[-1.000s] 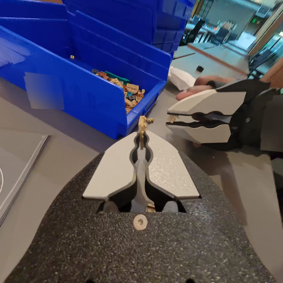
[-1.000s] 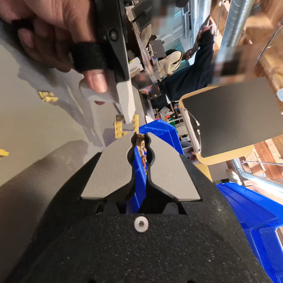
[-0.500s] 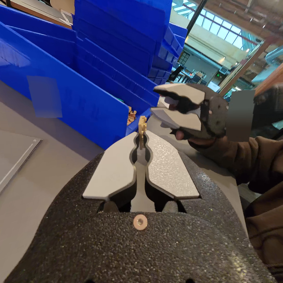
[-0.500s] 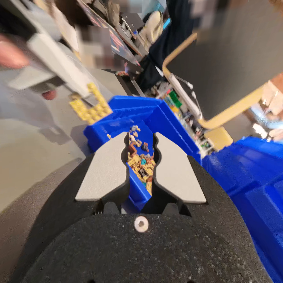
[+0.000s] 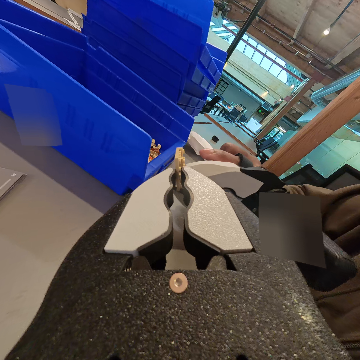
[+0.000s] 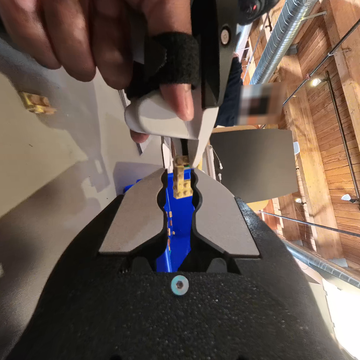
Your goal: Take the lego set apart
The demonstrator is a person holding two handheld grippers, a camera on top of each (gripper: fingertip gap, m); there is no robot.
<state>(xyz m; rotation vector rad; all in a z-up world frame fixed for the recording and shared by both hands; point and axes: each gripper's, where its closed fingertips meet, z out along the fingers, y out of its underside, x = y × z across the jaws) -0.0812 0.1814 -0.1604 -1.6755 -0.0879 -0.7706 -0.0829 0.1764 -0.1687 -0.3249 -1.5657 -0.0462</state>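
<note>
Left gripper (image 5: 179,171) is clenching a tan brick piece (image 5: 179,162); right gripper (image 6: 178,171) is sitting open around it, pads prob not touching, blue bin (image 5: 97,124) nearby.

The bin (image 5: 101,124) is sitting on the desk (image 5: 39,214), with loose bricks (image 5: 154,152) lying in its near end. Behind the bin, more bins (image 5: 148,48) are standing stacked. Left of the bin a booklet (image 5: 9,181) is lying flat. Right of the bin, the left tongs (image 5: 179,171) are gripping a brick plate (image 5: 179,161) on edge, just beside the right tongs (image 6: 178,171).
</note>
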